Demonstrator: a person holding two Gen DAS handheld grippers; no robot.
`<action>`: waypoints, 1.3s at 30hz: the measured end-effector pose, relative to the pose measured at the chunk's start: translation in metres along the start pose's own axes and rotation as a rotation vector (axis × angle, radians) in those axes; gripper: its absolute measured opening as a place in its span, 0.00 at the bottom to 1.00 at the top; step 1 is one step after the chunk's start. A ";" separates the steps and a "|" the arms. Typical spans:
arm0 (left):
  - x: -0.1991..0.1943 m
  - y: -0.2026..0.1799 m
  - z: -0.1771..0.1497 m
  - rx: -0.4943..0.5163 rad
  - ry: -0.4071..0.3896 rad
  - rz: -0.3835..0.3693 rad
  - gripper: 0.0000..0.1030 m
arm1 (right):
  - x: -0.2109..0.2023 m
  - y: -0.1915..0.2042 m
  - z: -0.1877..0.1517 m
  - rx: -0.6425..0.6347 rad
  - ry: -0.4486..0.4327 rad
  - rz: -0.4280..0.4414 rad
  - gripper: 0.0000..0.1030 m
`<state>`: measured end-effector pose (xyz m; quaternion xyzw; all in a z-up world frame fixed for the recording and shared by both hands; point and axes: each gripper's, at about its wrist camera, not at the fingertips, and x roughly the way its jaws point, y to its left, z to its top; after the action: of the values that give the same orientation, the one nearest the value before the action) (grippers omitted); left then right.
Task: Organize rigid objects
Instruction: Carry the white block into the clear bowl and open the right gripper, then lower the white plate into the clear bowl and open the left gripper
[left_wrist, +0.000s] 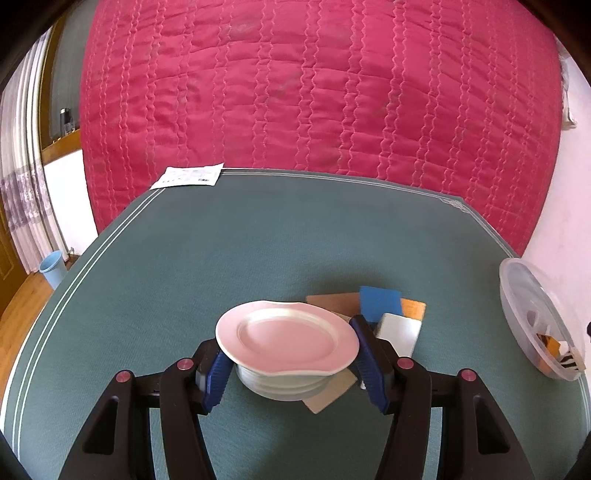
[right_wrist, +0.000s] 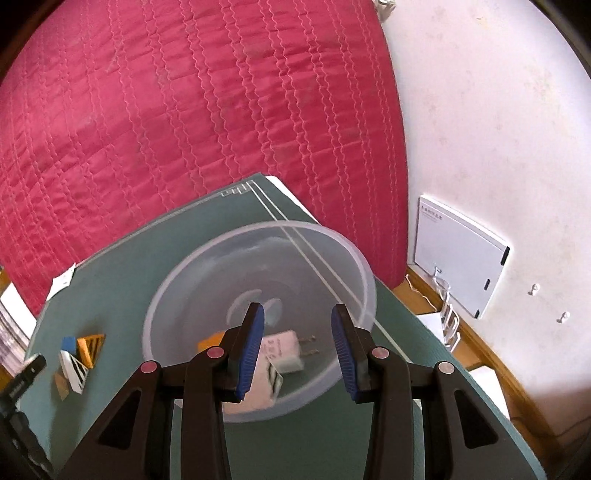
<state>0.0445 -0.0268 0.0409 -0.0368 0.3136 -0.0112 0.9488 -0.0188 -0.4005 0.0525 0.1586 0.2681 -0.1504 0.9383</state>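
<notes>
My left gripper (left_wrist: 288, 343) is shut on a stack of white plates (left_wrist: 280, 386) topped by a pink plate (left_wrist: 286, 338); its blue pads (left_wrist: 369, 369) bear on both sides of the stack. The stack rests on a beige tile (left_wrist: 332, 395). Behind it lie blue (left_wrist: 380, 301), brown (left_wrist: 334, 301), orange (left_wrist: 415, 308) and white (left_wrist: 400, 330) tiles. My right gripper (right_wrist: 297, 308) hovers open over a clear plastic bowl (right_wrist: 258, 229) with nothing between its pads. In the bowl lie a white plug charger (right_wrist: 286, 349), an orange tile (right_wrist: 210, 343) and a striped piece (right_wrist: 275, 380).
A green cloth (left_wrist: 258, 240) covers the table, and a red quilted bed (left_wrist: 314, 92) lies beyond it. A paper sheet (left_wrist: 188, 177) sits at the far corner. A blue bin (left_wrist: 53, 267) stands on the floor at left. A white board (right_wrist: 458, 254) leans on the wall.
</notes>
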 end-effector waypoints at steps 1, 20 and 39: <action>-0.001 -0.003 0.000 0.005 -0.002 -0.004 0.61 | 0.000 -0.003 -0.002 0.004 0.001 -0.007 0.38; -0.024 -0.132 0.013 0.239 -0.004 -0.284 0.61 | -0.003 -0.021 -0.018 0.071 -0.063 -0.039 0.44; 0.003 -0.230 0.008 0.386 0.039 -0.414 0.67 | 0.002 -0.023 -0.023 0.091 -0.054 -0.021 0.44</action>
<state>0.0523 -0.2560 0.0628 0.0815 0.3099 -0.2650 0.9095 -0.0364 -0.4128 0.0283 0.1943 0.2374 -0.1766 0.9353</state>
